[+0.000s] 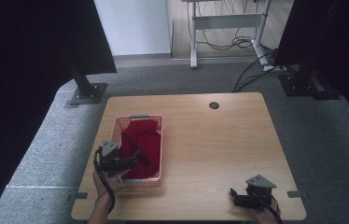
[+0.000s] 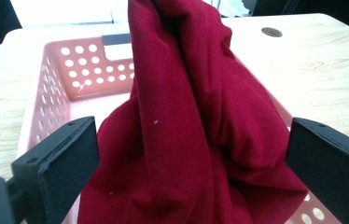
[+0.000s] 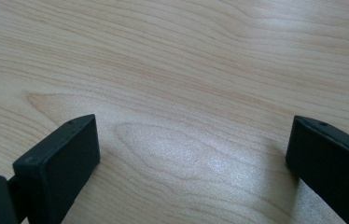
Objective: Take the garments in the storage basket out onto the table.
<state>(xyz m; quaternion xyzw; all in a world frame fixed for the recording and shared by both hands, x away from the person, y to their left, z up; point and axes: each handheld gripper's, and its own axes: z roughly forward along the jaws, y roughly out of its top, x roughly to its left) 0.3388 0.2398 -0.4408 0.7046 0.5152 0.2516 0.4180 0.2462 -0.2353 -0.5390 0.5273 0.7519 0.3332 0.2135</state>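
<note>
Table (image 1: 210, 140): pale wood-grain top, smooth, faint sheen. Basket (image 2: 70, 70): pink perforated plastic, smooth. Cloth (image 2: 186, 130): dark red woven fabric, matt. Gripper jaws: black, matt.

I can't see the basket (image 2: 60, 79) floor beneath the red cloth (image 2: 191, 135), which covers most of it and runs off the top and bottom of the left gripper view. From the high view, the left gripper (image 1: 133, 160) tips sit dark against the cloth (image 1: 141, 147), so I can't tell whether they touch it. The right gripper (image 1: 234, 196) looks small there, perhaps resting on the table (image 1: 210, 149); my right hand (image 1: 268, 215) is cut by the bottom edge.
</note>
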